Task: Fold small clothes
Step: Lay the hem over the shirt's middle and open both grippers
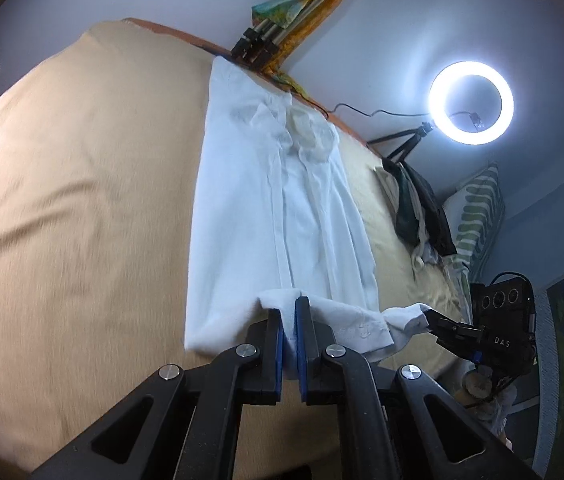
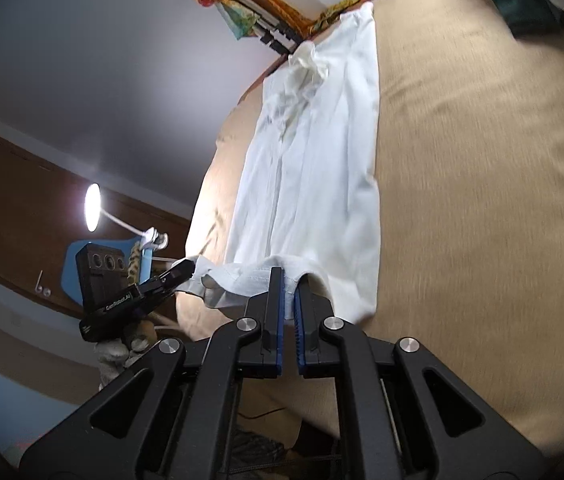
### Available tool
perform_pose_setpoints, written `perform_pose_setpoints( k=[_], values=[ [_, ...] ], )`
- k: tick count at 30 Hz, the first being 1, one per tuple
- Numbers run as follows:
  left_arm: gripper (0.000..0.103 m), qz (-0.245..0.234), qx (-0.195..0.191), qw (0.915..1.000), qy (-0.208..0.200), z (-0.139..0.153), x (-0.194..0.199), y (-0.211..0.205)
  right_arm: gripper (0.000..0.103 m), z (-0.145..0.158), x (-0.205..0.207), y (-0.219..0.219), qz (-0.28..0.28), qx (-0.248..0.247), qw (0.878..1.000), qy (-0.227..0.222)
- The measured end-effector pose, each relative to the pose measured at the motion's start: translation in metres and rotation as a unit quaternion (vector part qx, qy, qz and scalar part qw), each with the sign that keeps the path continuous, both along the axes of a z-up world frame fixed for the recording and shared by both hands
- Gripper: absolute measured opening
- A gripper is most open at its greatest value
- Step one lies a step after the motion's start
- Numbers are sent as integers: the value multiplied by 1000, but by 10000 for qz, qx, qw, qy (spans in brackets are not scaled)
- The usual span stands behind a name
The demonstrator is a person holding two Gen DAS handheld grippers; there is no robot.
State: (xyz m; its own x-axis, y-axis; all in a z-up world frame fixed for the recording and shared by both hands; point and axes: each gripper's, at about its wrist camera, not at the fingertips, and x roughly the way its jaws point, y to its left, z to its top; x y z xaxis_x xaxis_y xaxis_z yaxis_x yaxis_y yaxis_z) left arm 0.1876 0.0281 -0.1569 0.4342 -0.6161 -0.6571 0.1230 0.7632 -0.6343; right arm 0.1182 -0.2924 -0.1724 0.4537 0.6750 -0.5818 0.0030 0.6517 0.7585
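Observation:
A white garment (image 1: 278, 208) lies stretched lengthwise on a tan bedspread (image 1: 74, 200), folded into a long narrow strip with its collar end far away. My left gripper (image 1: 289, 308) is shut on the near hem, white cloth pinched between its blue pads. In the right wrist view the same white garment (image 2: 313, 152) runs away from my right gripper (image 2: 289, 280), which is shut on the hem as well. Each view shows the other gripper (image 1: 433, 318) (image 2: 184, 270) clamped on the hem's opposite corner. The near hem is lifted off the tan bedspread (image 2: 481, 200).
A lit ring light (image 1: 470, 103) on a small tripod stands at the bed's far right. A pile of dark clothes (image 1: 421, 208) and a green-patterned pillow (image 1: 477, 216) lie near it. A folded tripod (image 1: 266, 36) leans by the wall. A lamp (image 2: 93, 208) glows at left.

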Motion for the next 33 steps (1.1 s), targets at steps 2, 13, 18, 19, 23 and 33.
perform_pose_setpoints(
  k=[2,13,18,19,23,33],
  values=[
    [2,73,-21,10000,58,-4,16,-1,6,0,15,-1,-56,-138,9999,-13],
    [8,329,158,9991,209,-36,59,-5,6,-27,60,-7,-217,-366,9989,199],
    [16,319,570,9976,-209,-25,54,-8,33,-14,58,-8,-136,-857,9962,-50],
    [16,288,647,9970,-304,-21,51,-8,34,-10,56,-8,-125,-966,9951,-162],
    [16,118,896,9933,-715,-5,30,-10,34,9,41,2,328,-1302,9888,-652],
    [14,-741,1288,9879,-436,-23,12,-43,32,-15,41,59,1400,-2233,9629,-580]
  ],
)
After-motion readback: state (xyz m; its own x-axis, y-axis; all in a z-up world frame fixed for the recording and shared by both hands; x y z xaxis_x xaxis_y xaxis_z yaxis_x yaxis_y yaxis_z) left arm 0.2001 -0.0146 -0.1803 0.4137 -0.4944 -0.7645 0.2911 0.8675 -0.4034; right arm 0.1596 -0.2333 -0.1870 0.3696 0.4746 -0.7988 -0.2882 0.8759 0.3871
